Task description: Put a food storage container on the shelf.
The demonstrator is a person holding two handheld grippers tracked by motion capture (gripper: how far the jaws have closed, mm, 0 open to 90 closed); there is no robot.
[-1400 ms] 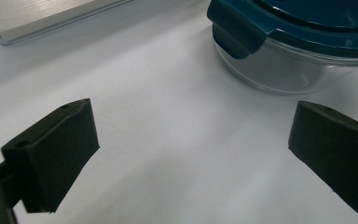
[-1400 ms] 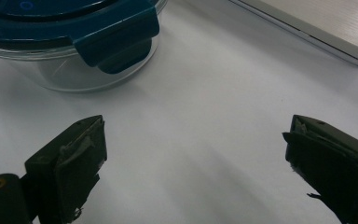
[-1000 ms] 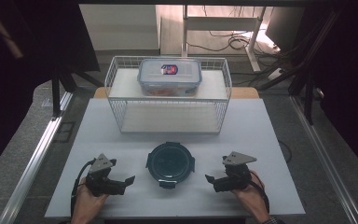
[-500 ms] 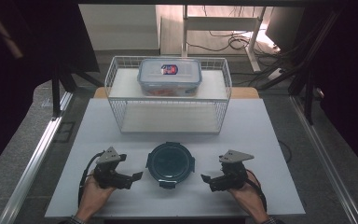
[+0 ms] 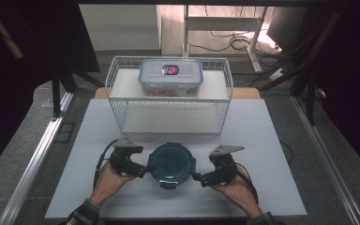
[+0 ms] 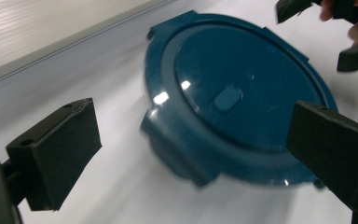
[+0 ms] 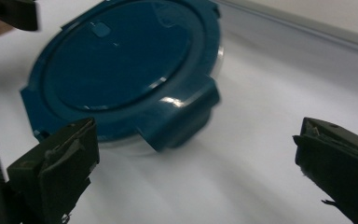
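Early stage, judging by layout: round dark-teal plastic container with four-flap clip lid (image 5: pixel 171 164) on white table (image 5: pixel 262 140), between both grippers, ungripped.

Left gripper (image 5: pixel 141 169): jaws spread wide, container just ahead, its near flap (image 6: pixel 179 151) between the jaws, no contact.

Right gripper (image 5: pixel 198 178): jaws spread wide, container ahead toward its left jaw, flap (image 7: pixel 182 116) nearest, no contact.

Done: approach from both sides. Left: closing on container or flaps, lid apparently on, all flaps seemingly down.

Beyond grippers: white wire rack (image 5: pixel 168 101), clear rectangular lidded box (image 5: pixel 171 77) on top, untouched.
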